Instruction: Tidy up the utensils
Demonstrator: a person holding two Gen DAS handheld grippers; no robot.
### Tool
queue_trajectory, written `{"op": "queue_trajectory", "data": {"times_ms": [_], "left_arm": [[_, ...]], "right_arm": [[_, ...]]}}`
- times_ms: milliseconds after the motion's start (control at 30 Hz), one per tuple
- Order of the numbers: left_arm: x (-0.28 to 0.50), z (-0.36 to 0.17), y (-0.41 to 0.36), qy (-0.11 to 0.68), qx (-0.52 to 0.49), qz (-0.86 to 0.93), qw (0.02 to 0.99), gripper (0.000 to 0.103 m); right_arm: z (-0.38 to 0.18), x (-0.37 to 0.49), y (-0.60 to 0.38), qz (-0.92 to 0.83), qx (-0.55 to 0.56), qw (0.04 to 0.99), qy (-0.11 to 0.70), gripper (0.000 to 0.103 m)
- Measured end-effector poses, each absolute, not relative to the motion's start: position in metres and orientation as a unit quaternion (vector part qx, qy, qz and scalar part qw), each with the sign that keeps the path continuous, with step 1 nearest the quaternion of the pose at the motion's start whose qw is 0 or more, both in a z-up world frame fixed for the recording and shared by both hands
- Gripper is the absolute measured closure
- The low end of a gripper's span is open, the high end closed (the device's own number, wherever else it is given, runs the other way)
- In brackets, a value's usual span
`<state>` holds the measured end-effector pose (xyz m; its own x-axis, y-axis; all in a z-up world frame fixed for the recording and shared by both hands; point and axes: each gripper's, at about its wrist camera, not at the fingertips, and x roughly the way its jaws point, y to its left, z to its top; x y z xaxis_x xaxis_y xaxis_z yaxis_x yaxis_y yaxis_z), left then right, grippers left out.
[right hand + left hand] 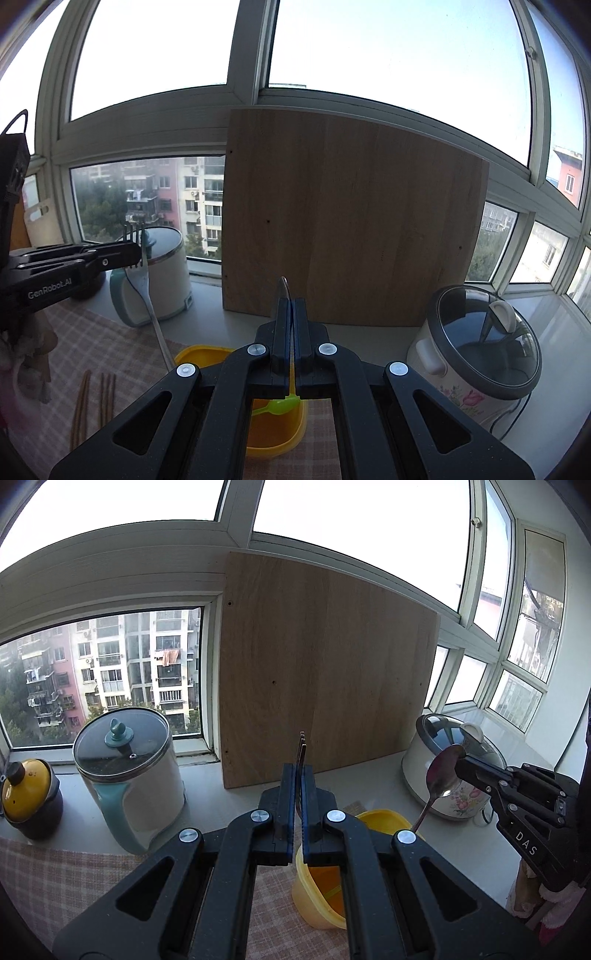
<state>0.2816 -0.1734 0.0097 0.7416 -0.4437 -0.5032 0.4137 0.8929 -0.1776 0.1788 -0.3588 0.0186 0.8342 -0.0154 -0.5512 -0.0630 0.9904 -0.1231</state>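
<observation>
Two tongs point(300, 771) point(290, 306) clamped on fork point(301, 744) and spoon point(284, 282), above checked cloth point(122, 347) by sunlit windows point(388, 48).

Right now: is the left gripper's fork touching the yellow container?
Apart. The right wrist view shows the fork held by the left gripper, handle end hanging above the yellow container rim, cloth visible between.

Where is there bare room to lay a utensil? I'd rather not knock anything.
Bare counter lies between the yellow container and the rice cooker, before the wooden board. Checked cloth between chopsticks and kettle is free. The far left sill is crowded.
</observation>
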Motion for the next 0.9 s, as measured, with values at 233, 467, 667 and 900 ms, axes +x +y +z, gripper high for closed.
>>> {"op": "queue_trajectory", "data": {"times_ms": [233,467,667,900], "left_arm": [[0.278,-0.009,-0.181,0.296,-0.021,-0.239,0.925,0.103],[0.276,-0.024,-0.184,0.317,-0.033,-0.25,0.915,0.103],[0.271,-0.03,-0.183,0.33,-0.045,-0.261,0.906,0.101],[0.263,-0.032,-0.181,0.337,-0.052,-0.269,0.901,0.097]], "right_arm": [[-0.006,0.181,-0.359,0.012,-0.062,0.947,0.314,0.103],[-0.017,0.178,-0.361,0.011,-0.047,0.943,0.33,0.103],[-0.021,0.175,-0.363,0.014,-0.037,0.939,0.34,0.103],[-0.023,0.169,-0.363,0.022,-0.022,0.935,0.353,0.1]]}}
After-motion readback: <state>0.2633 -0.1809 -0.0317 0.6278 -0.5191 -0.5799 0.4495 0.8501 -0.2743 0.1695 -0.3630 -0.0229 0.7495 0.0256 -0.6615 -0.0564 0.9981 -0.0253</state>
